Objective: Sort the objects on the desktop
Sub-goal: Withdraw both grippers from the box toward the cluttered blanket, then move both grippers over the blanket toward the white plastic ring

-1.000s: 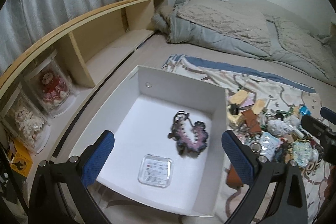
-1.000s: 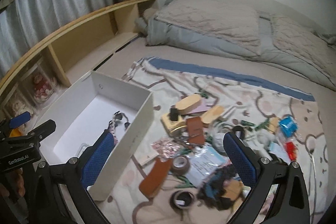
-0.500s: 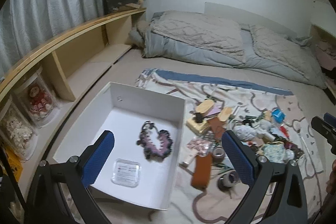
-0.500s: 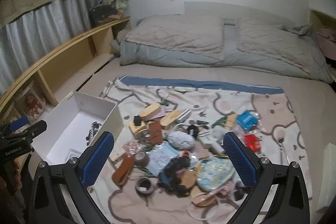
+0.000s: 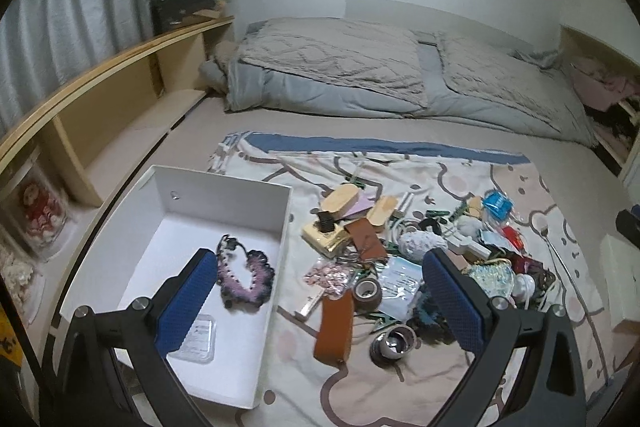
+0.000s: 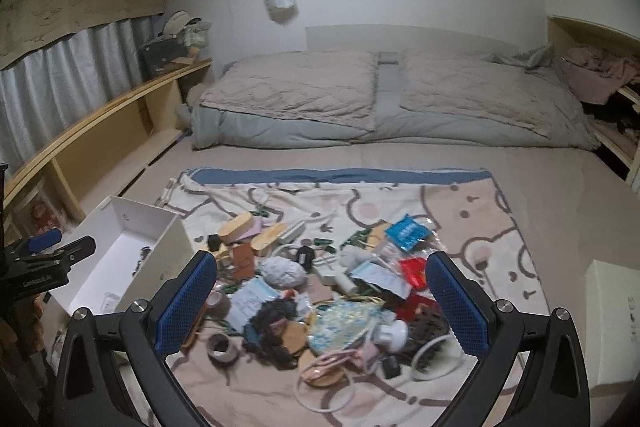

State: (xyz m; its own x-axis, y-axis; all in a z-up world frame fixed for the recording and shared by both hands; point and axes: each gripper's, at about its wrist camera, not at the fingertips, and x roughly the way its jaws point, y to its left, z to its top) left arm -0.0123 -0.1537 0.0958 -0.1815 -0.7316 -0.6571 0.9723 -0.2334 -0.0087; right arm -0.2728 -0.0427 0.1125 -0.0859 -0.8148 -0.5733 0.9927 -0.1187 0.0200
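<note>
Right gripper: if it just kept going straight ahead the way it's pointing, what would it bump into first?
Probably the clutter pile on the patterned blanket; the right gripper is open and empty. Depth is uncertain.

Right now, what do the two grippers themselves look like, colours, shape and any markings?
Both look alike. The left gripper and right gripper each have a black angular frame with silver round bolts, and two flat fingers faced with textured blue pads. From the right wrist view, the left gripper's black body carries small white lettering, too blurred to read. No cables or sleeves show.
</note>
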